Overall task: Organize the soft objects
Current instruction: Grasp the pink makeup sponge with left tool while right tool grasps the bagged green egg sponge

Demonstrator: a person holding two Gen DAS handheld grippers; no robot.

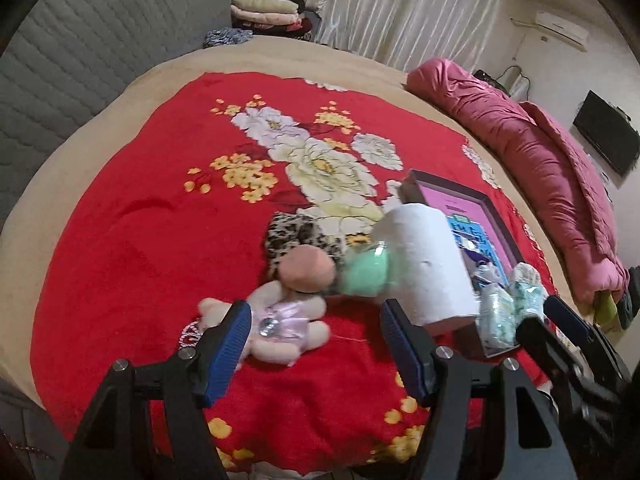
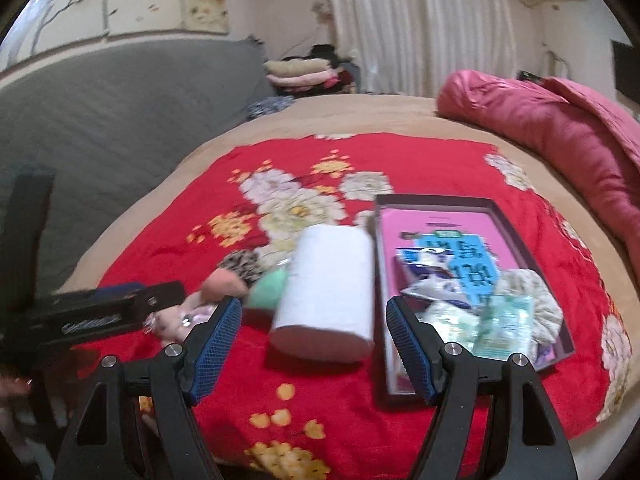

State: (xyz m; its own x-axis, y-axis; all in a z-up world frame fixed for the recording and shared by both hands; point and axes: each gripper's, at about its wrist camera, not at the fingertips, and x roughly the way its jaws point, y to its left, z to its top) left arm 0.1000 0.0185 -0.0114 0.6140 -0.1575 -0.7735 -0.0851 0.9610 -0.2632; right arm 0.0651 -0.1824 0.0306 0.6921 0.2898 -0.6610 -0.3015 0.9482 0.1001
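A: Red floral blanket (image 1: 140, 240) carries everything. Left gripper (image 1: 314, 346) spread wide, empty, one plush doll (image 1: 280, 320) lying between its fingers. Right gripper (image 2: 314, 344) likewise spread, empty, one white paper roll (image 2: 326, 288) just ahead of its gap.

B: Risks?

A: Roll may tip or tumble if a finger clips it.

B: Count?

A: One box (image 2: 472, 202) beyond the right finger, holding several packets; exact number unclear. One green ball (image 1: 366, 272), one leopard-print piece (image 1: 300, 236).

Quick count around the one white paper roll (image 2: 326, 286): one shallow box (image 2: 516, 208) just right of it, holding a few soft packets, too jumbled to count. Left of it: one green pouf (image 1: 366, 270), one pink pouf (image 1: 306, 268), one plush toy (image 1: 280, 322), one leopard-print pouch (image 1: 298, 234).
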